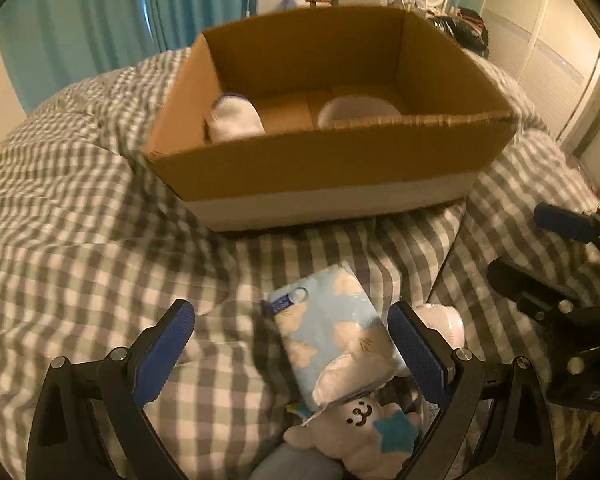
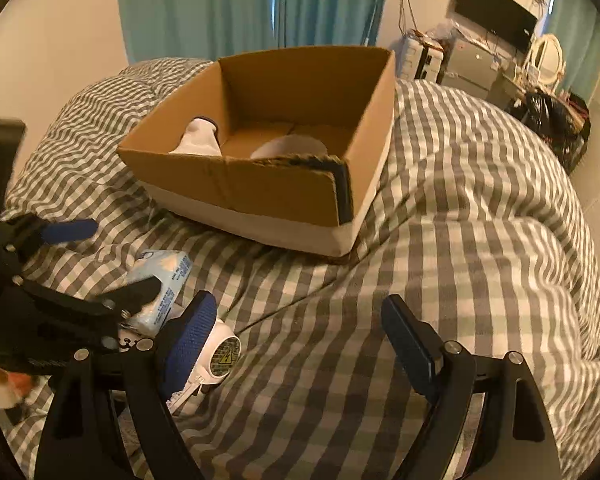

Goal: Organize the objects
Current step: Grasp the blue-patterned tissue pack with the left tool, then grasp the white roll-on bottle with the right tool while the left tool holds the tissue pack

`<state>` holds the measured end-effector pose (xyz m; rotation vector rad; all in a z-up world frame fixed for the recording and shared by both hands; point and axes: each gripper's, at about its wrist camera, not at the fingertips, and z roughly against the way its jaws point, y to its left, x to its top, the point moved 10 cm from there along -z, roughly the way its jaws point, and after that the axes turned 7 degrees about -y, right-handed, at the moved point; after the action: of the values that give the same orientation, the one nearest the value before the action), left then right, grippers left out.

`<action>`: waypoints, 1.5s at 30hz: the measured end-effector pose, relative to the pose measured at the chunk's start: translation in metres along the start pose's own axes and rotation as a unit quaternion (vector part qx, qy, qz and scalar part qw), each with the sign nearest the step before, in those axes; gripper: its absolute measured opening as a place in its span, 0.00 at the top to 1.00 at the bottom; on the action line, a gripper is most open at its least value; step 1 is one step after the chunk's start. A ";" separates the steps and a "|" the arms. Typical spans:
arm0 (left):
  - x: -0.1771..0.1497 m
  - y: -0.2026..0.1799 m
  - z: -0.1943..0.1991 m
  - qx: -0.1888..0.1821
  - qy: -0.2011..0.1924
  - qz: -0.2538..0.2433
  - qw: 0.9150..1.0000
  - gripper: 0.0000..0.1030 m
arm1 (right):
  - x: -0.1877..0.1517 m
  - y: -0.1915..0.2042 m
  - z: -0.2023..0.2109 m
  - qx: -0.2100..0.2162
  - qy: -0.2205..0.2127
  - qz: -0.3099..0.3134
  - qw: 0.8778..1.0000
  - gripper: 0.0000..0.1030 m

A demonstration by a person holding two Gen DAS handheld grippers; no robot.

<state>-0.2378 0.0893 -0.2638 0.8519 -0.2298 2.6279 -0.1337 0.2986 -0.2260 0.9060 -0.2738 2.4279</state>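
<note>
An open cardboard box sits on the checked bed; it also shows in the right wrist view. Inside lie a white sock-like item and a white round item. My left gripper is open, its fingers either side of a light blue tissue pack lying on the bed. A small white plush lies below the pack. My right gripper is open and empty over the bedcover. A white charger plug lies by its left finger. The tissue pack sits beyond it.
The checked duvet is rumpled and uneven. Teal curtains hang behind the bed. A cluttered desk with a monitor and a mirror stands at the far right. The right gripper's body is close on the left one's right.
</note>
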 end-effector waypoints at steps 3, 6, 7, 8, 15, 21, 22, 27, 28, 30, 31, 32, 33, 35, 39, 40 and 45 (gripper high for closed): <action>-0.009 -0.004 -0.007 -0.012 0.006 0.007 1.000 0.04 | -0.001 -0.002 -0.001 0.001 0.000 -0.009 1.000 0.18; -0.015 -0.003 -0.010 -0.033 0.009 0.021 0.999 0.35 | -0.002 -0.002 -0.003 -0.001 0.001 -0.009 1.000 0.18; -0.018 -0.004 -0.011 -0.049 0.017 0.029 0.998 0.45 | -0.002 -0.001 -0.003 -0.001 0.002 -0.007 1.000 0.18; -0.020 -0.003 -0.011 -0.055 0.019 0.035 0.998 0.45 | -0.003 0.000 -0.003 -0.002 0.003 -0.005 1.000 0.18; -0.010 0.015 0.016 -0.031 -0.015 0.034 0.999 0.46 | -0.005 0.016 -0.006 0.026 0.012 0.013 0.999 0.18; 0.003 0.035 0.040 0.022 -0.038 0.001 0.999 0.46 | -0.015 0.057 -0.022 0.074 0.058 0.058 0.994 0.18; 0.005 0.039 0.041 0.024 -0.039 0.001 0.999 0.46 | -0.016 0.062 -0.027 0.077 0.066 0.065 0.993 0.18; 0.013 0.055 0.032 0.030 -0.041 0.000 0.999 0.46 | -0.025 0.082 -0.048 0.086 0.106 0.096 0.986 0.18; 0.013 0.057 0.031 0.028 -0.040 0.002 0.999 0.46 | -0.027 0.085 -0.051 0.086 0.113 0.103 0.985 0.18; 0.010 0.061 0.030 0.025 -0.039 0.007 0.999 0.46 | -0.033 0.091 -0.057 0.087 0.128 0.118 0.981 0.18; 0.010 0.063 0.030 0.024 -0.038 0.009 0.999 0.46 | -0.035 0.093 -0.060 0.085 0.134 0.126 0.979 0.18; 0.009 0.063 0.030 0.023 -0.037 0.009 0.999 0.46 | -0.037 0.094 -0.062 0.081 0.139 0.131 0.978 0.18; 0.007 0.064 0.030 0.022 -0.036 0.011 0.999 0.46 | -0.037 0.095 -0.064 0.081 0.142 0.132 0.978 0.18; 0.006 0.065 0.028 0.019 -0.033 0.016 0.999 0.46 | -0.037 0.096 -0.068 0.086 0.148 0.127 0.977 0.18; 0.004 0.067 0.025 0.008 -0.033 0.025 0.999 0.46 | -0.039 0.094 -0.074 0.096 0.160 0.111 0.976 0.18; 0.004 0.067 0.025 0.007 -0.033 0.026 0.999 0.46 | -0.040 0.094 -0.074 0.095 0.162 0.110 0.976 0.18; 0.004 0.067 0.027 0.002 -0.035 0.029 0.999 0.46 | -0.043 0.096 -0.075 0.094 0.169 0.113 0.975 0.24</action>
<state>-0.2524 0.0221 -0.2426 0.9522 -0.2721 2.6562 -0.1993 0.2277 -0.3109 0.5445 -0.0212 2.8051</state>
